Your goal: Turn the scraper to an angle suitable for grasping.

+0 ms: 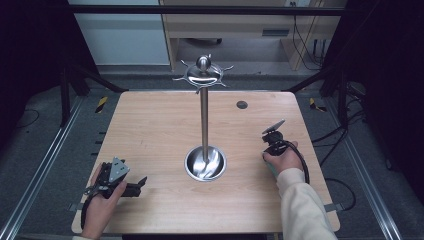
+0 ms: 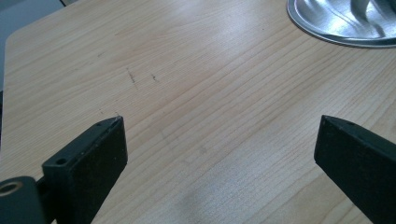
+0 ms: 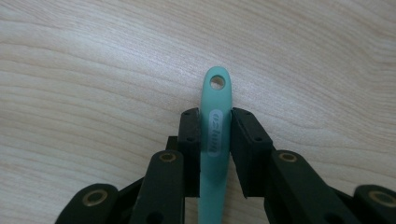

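the right tool [image 3: 215, 140] is clenched on a teal handle [image 3: 215, 135], its long axis running out past the jaws, holed end forward. the hook stand [image 1: 204, 117] lies to its left, mid-worktop [image 1: 150, 130] (likely the hanging target). the left tool [image 2: 219, 154] is released, jaws wide.

Left gripper [image 1: 141, 182]: black, grey three-cornered plate on top, cable [image 1: 84, 212] trailing toward 6 o'clock.
Right gripper [image 3: 215, 116]: black jaws, brass-coloured pivot pins, small screw holes.
Sleeve [image 1: 302, 207]: cream, long.
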### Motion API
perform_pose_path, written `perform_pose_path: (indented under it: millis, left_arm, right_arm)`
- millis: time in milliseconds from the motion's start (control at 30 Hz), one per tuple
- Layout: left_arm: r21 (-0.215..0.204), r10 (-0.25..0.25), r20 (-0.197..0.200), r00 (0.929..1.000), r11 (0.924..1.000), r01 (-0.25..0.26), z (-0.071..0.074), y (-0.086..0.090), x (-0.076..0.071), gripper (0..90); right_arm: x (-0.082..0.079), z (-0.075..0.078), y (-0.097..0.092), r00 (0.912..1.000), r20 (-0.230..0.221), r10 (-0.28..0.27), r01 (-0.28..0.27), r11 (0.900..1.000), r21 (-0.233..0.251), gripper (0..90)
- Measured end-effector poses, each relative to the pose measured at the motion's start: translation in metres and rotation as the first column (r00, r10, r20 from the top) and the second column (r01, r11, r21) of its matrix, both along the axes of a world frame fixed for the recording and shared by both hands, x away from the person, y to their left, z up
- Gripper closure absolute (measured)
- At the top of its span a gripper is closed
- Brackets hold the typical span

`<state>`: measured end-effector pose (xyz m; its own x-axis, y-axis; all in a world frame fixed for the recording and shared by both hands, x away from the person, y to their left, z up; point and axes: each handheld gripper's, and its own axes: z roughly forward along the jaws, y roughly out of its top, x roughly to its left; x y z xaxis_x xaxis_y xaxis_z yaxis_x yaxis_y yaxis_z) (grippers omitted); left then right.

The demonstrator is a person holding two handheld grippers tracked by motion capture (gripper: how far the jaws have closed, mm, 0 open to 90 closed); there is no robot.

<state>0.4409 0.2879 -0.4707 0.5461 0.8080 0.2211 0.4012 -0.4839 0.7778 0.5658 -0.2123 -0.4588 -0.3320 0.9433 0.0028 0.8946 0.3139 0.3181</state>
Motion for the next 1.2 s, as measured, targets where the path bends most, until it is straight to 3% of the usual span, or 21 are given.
perform_pose_path:
  millis: [300,333,633,1033,1067,1200]
  left_arm:
    - [0.002,0.0,-0.002,1.0,1.0,0.0,0.0,0.0,0.0,2.4]
    - [0.002,0.0,-0.001,1.0,1.0,0.0,0.0,0.0,0.0,2.4]
    - [0.001,0.002,-0.001,1.0,1.0,-0.002,0.0,0.0,0.0,2.4]
    - [0.002,0.001,-0.002,1.0,1.0,-0.001,0.0,0.0,0.0,2.4]
    - [0.003,-0.001,-0.003,1.0,1.0,0.001,0.0,0.0,0.0,2.4]
    - [0.002,0.001,-0.002,1.0,1.0,-0.001,0.0,0.0,0.0,2.4]
  right_arm:
    - [-0.007,0.03,0.0,0.9975,0.061,0.038,-0.039,0.9991,0.017,74.3]
    - [-0.009,0.039,0.0,0.9956,0.077,0.053,-0.054,0.9984,0.016,74.3]
    - [-0.014,0.069,0.003,0.9879,0.134,0.077,-0.08,0.9967,0.015,74.4]
    - [-0.025,0.122,0.004,0.9632,0.253,0.091,-0.102,0.9943,0.03,75.1]
    - [-0.026,0.129,0.004,0.9534,0.283,0.104,-0.118,0.9926,0.03,75.2]
    - [-0.029,0.135,0.005,0.943,0.312,0.116,-0.131,0.9909,0.029,75.3]
